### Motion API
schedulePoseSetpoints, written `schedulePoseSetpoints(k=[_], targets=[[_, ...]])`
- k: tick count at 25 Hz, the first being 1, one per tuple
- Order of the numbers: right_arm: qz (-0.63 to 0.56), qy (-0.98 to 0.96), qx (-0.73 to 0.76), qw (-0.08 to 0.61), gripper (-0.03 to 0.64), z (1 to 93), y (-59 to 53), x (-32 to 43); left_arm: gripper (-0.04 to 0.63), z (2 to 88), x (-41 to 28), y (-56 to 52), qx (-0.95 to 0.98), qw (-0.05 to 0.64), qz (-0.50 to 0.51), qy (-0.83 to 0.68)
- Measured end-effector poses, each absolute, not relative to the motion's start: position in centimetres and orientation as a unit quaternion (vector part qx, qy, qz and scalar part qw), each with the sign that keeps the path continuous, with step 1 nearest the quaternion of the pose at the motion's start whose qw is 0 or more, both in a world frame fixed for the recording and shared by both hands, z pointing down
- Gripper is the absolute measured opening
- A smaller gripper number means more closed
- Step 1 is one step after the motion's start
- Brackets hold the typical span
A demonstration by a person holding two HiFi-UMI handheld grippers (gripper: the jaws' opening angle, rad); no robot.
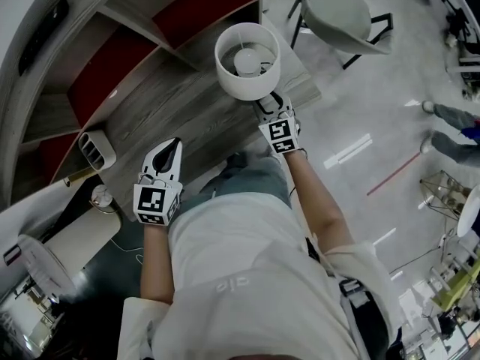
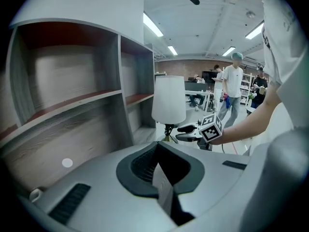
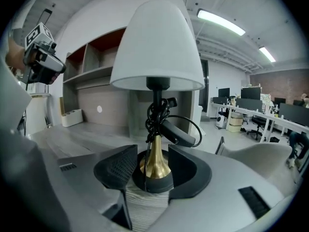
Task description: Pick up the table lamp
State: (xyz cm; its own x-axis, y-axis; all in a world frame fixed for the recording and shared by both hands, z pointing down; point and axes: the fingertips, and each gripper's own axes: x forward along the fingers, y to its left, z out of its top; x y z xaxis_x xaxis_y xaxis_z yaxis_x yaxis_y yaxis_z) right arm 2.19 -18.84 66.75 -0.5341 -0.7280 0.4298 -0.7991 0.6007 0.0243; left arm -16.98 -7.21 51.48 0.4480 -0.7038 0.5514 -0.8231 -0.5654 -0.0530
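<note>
The table lamp (image 1: 247, 60) has a white shade, a brass stem and a black round foot, and it stands at the far right corner of the wooden desk (image 1: 172, 118). Its black cord (image 3: 164, 122) is wound around the stem. My right gripper (image 1: 267, 105) is open, its jaws standing on either side of the lamp's foot (image 3: 155, 175) with small gaps. My left gripper (image 1: 172, 145) hovers over the desk's front edge to the left, shut and empty. From the left gripper view the lamp (image 2: 169, 99) and the right gripper (image 2: 187, 132) appear ahead.
A shelf unit with red back panels (image 1: 112, 58) rises behind the desk. A white slotted organiser (image 1: 96, 150) sits at the desk's left end. A grey chair (image 1: 341, 17) stands on the floor past the lamp. People and desks fill the room behind (image 2: 234, 88).
</note>
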Motion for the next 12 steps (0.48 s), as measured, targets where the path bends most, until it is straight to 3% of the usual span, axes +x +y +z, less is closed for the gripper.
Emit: schedulePoseSetpoints(k=[12], targets=[[0.078, -0.861, 0.472, 0.171, 0.264, 68.3, -21.4, 0.6, 0.015, 53.2, -20.4, -5.7, 0.841, 0.119, 0.288, -0.442]])
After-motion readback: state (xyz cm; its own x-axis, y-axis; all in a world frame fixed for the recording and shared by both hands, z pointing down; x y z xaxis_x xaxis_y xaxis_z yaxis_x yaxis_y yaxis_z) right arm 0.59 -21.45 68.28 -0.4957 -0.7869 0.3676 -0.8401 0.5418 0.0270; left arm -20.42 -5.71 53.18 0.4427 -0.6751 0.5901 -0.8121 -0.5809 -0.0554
